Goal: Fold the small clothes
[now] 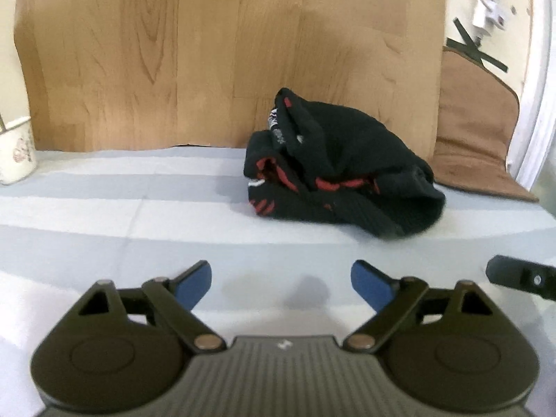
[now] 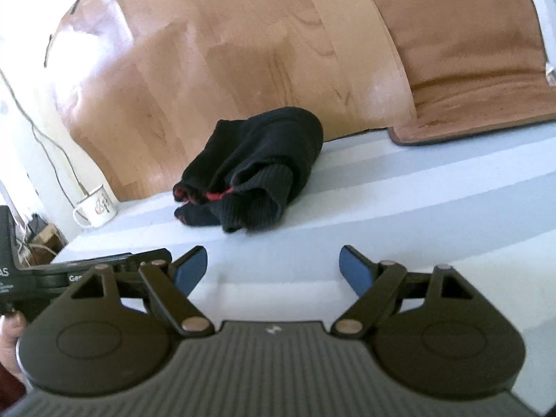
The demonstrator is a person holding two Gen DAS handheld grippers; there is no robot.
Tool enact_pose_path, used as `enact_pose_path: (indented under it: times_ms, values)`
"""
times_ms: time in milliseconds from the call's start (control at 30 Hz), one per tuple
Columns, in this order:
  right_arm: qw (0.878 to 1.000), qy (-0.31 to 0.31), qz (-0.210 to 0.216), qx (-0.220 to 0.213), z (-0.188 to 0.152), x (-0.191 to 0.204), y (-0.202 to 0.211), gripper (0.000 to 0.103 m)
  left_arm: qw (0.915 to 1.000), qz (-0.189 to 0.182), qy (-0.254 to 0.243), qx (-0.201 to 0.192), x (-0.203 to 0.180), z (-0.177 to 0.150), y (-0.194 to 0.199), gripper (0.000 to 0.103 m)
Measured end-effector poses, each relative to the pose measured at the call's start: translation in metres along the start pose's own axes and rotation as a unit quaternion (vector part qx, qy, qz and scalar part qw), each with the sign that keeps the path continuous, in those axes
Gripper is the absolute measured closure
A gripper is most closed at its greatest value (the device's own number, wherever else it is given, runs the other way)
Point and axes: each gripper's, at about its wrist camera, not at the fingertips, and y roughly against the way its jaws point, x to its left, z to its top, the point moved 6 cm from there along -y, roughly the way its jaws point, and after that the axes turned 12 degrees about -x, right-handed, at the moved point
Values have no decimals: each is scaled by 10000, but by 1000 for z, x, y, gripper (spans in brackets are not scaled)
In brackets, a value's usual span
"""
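The left tool [image 1: 281, 286] stands wide open with nothing between its blue pads, and the right tool [image 2: 273, 271] is the same, jaws spread and empty. Both hover near the front of the tabletop [image 1: 139, 208], well short of the black garment with red trim [image 1: 333, 170], which lies bunched in a loose heap toward the far edge, against the wood-grain panel [image 1: 208, 52].

To fold it well, I judge the heap should first be spread flat: each tool should take one outer edge, low and thin, so only one layer is pinched, then draw the edges apart before any fold.

On the far left stands a white mug [image 1: 15, 154]. The tabletop wears a pale cloth with grey and white bands. On the far right leans a brown cushion [image 2: 469, 52].
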Motion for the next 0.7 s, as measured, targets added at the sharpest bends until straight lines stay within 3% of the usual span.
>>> enact_pose_path:
  times_ms: [700]
  values:
    - [9999,7,-91,-142,-19,11,35,18,9984,480,-271,-83,-7,-17,35,12]
